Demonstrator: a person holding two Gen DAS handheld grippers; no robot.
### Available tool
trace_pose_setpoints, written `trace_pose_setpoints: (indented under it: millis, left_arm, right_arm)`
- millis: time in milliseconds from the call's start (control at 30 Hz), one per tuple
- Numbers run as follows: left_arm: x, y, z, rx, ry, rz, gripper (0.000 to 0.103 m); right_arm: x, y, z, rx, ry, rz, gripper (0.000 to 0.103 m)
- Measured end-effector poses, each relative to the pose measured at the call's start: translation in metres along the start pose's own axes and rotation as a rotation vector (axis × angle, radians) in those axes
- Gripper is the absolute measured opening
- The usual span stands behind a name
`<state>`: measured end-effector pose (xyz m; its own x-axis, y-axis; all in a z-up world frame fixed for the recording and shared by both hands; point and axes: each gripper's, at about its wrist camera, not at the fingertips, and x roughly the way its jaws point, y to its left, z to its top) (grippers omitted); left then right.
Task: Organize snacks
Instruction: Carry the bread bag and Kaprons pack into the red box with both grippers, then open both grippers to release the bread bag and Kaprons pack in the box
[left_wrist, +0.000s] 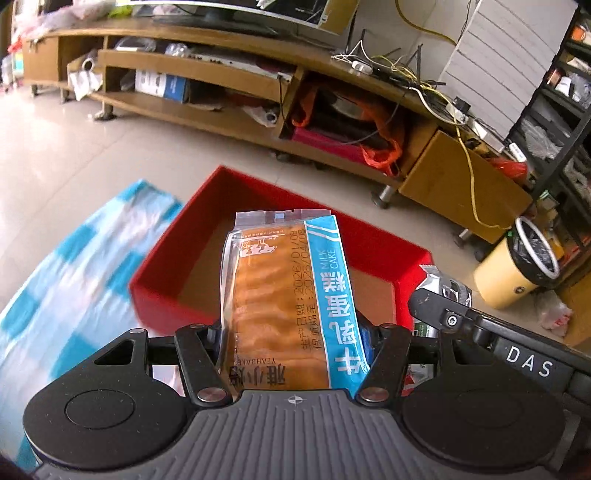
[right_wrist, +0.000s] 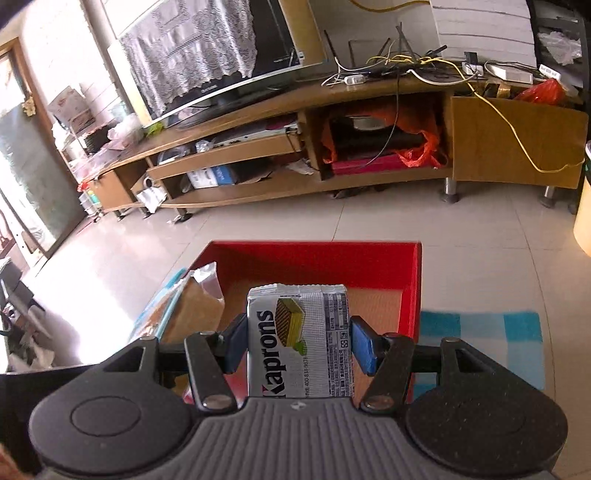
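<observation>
Both wrist views look forward and steeply down along their grippers, close above the red box (left_wrist: 155, 284) (right_wrist: 413, 295); each also shares the TV stand (left_wrist: 461, 177) (right_wrist: 517, 147) beyond it.

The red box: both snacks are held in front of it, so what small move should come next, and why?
Probably carry both packs forward over the red box and lower them. The left hand-held gripper clamps the milk cake pack, the right hand-held gripper clamps the Kaprons wafer pack, and the box floor looks bare.
</observation>
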<state>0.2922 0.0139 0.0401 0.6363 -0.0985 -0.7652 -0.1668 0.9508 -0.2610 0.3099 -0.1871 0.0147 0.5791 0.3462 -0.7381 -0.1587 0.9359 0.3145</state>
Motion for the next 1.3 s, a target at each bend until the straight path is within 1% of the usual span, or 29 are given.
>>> trace_pose_setpoints:
  millis: [33,133,300,367,433,500,567,633,667,700,800,833,933,1000,1067,1100,1133,1167,1200,1267,1300]
  left_arm:
    - [0.008,0.0,0.004,-0.001,-0.001,0.002,0.067]
    - [0.031,0.001,0.014,0.008,0.001,0.016,0.067]
    - [0.062,0.004,0.017,0.034,-0.006,0.069,0.068]
    - [0.071,0.006,0.015,0.039,-0.006,0.067,0.068]
    - [0.081,0.008,0.013,0.039,0.01,0.066,0.067]
    - [0.084,0.008,0.011,0.05,-0.007,0.073,0.067]
    - [0.085,0.007,0.011,0.069,-0.012,0.082,0.067]
    - [0.087,0.008,0.012,0.07,-0.012,0.094,0.071]
    - [0.087,0.009,0.011,0.073,-0.02,0.1,0.071]
    - [0.087,0.01,0.01,0.082,-0.032,0.111,0.072]
    - [0.084,0.014,0.01,0.088,-0.061,0.152,0.075]
    - [0.083,0.016,0.01,0.08,-0.066,0.145,0.074]
    - [0.082,0.017,0.011,0.075,-0.068,0.144,0.075]
    - [0.078,0.018,0.012,0.059,-0.086,0.141,0.076]
    - [0.076,0.019,0.013,0.054,-0.091,0.127,0.079]
    - [0.078,0.017,0.014,0.068,-0.081,0.128,0.08]
    - [0.083,0.013,0.013,0.11,-0.061,0.147,0.078]
    - [0.09,0.008,0.01,0.162,-0.045,0.185,0.077]
    - [0.096,0.004,0.004,0.21,-0.052,0.217,0.076]
    - [0.107,0.002,-0.004,0.235,-0.052,0.241,0.075]
    - [0.109,0.002,-0.005,0.22,-0.058,0.243,0.074]
  right_arm:
    - [0.015,-0.005,0.007,0.006,-0.003,0.0,0.058]
    - [0.03,-0.011,0.011,0.029,-0.004,0.015,0.058]
    - [0.071,-0.024,0.007,0.068,0.029,0.004,0.058]
    - [0.075,-0.026,0.006,0.066,0.033,-0.003,0.058]
    - [0.082,-0.027,0.005,0.054,0.045,-0.018,0.058]
    - [0.087,-0.026,0.003,0.042,0.053,-0.033,0.058]
    - [0.091,-0.025,0.002,0.025,0.049,-0.052,0.058]
    - [0.092,-0.023,0.002,0.006,0.052,-0.06,0.058]
    - [0.094,-0.021,0.002,-0.022,0.057,-0.082,0.058]
    - [0.094,-0.021,0.002,-0.022,0.057,-0.082,0.058]
    - [0.094,-0.017,-0.002,-0.086,0.058,-0.108,0.059]
    - [0.093,-0.016,-0.003,-0.096,0.063,-0.108,0.059]
    - [0.09,-0.018,-0.002,-0.084,0.061,-0.102,0.06]
    - [0.088,-0.02,-0.001,-0.084,0.059,-0.103,0.065]
    - [0.088,-0.021,-0.001,-0.097,0.061,-0.103,0.065]
    - [0.088,-0.021,-0.001,-0.102,0.061,-0.1,0.065]
    - [0.088,-0.021,-0.001,-0.104,0.064,-0.099,0.065]
    - [0.087,-0.021,-0.001,-0.102,0.065,-0.101,0.065]
    - [0.086,-0.02,-0.001,-0.101,0.06,-0.1,0.065]
    - [0.085,-0.019,-0.002,-0.111,0.056,-0.089,0.065]
    - [0.085,-0.019,-0.002,-0.117,0.054,-0.09,0.065]
